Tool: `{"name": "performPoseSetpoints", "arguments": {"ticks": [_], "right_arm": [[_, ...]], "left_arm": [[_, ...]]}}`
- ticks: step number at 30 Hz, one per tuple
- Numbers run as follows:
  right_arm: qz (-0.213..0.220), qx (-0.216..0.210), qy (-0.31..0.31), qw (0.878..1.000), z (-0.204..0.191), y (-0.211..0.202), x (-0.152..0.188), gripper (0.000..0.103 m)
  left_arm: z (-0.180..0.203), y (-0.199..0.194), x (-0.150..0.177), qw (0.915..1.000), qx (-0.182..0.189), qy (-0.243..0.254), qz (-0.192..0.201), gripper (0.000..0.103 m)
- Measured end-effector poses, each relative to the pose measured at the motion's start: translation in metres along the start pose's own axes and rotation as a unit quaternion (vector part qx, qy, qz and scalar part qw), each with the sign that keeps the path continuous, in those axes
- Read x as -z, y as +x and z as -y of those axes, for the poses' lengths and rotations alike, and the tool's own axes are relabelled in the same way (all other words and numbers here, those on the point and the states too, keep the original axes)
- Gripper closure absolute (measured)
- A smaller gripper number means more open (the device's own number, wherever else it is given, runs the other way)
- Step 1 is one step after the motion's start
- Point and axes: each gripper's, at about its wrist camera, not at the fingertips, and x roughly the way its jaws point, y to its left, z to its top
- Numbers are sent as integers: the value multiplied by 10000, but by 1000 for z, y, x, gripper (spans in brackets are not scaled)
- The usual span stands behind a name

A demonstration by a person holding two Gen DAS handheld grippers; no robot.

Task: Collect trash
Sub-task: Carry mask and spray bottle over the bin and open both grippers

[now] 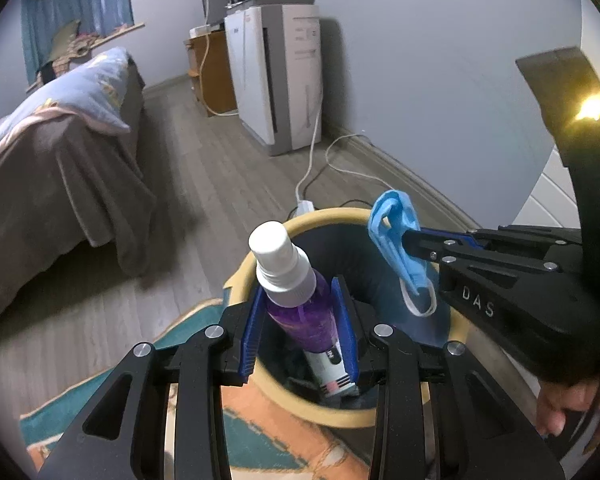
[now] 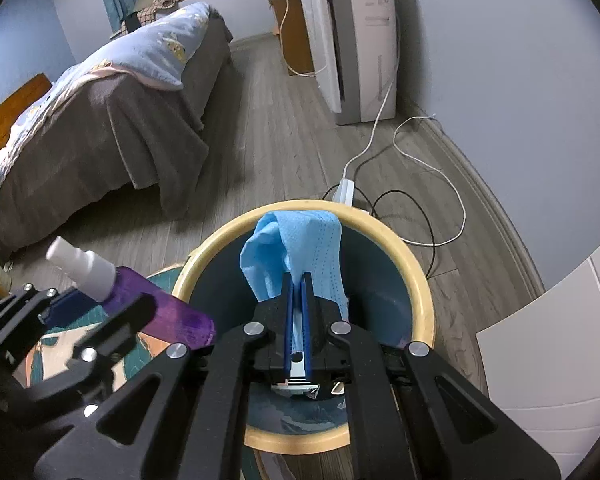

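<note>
A purple spray bottle (image 1: pixel 300 312) with a white cap is clamped between the blue pads of my left gripper (image 1: pixel 300 300), tilted over the mouth of a round bin (image 1: pixel 340 414) with a tan rim and dark liner. My right gripper (image 1: pixel 410 242) comes in from the right, shut on a crumpled blue face mask (image 1: pixel 398 240) that hangs above the bin. In the right wrist view the mask (image 2: pixel 296 248) droops from the closed right gripper (image 2: pixel 299 280) over the bin (image 2: pixel 416 272). The bottle (image 2: pixel 156 304) and left gripper (image 2: pixel 72 300) show at left.
The bin stands on a teal and orange rug (image 1: pixel 268 436) on grey wood flooring. A bed (image 2: pixel 100 120) with a brown cover lies at left. A white appliance (image 2: pixel 352 40), a power strip (image 2: pixel 346 190) and loose cables (image 2: pixel 420 184) sit near the wall. A white panel (image 2: pixel 552 340) is at right.
</note>
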Motion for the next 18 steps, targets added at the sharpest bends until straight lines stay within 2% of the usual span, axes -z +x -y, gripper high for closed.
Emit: {"name": "performPoseSetpoints", "arguments": {"ticks": [7, 8, 10, 11, 13, 16, 17, 18], "right_arm": [[-116, 66, 107, 9999, 2, 7, 0, 94], [-129, 96, 119, 9998, 2, 8, 0, 87], [-138, 141, 161, 9997, 4, 8, 1, 76], [-138, 176, 190, 9996, 5, 8, 1, 69], [-154, 207, 243, 9994, 8, 8, 2, 62], [-157, 232, 310, 9991, 9, 6, 2, 45], [-154, 227, 321, 9991, 9, 4, 2, 37], [-147, 207, 329, 9991, 7, 2, 2, 29]], "left_arm": [[2, 7, 0, 9999, 62, -161, -18, 65], [0, 7, 0, 9998, 47, -172, -26, 63], [-3, 5, 0, 9998, -14, -204, -17, 50], [-6, 3, 1, 9997, -29, -252, 8, 48], [-13, 0, 3, 9994, -94, -337, 20, 36], [-21, -8, 8, 9987, -181, -472, 77, 22], [-25, -13, 10, 9983, -213, -528, 102, 20], [-29, -18, 13, 9980, -242, -578, 115, 13]]}}
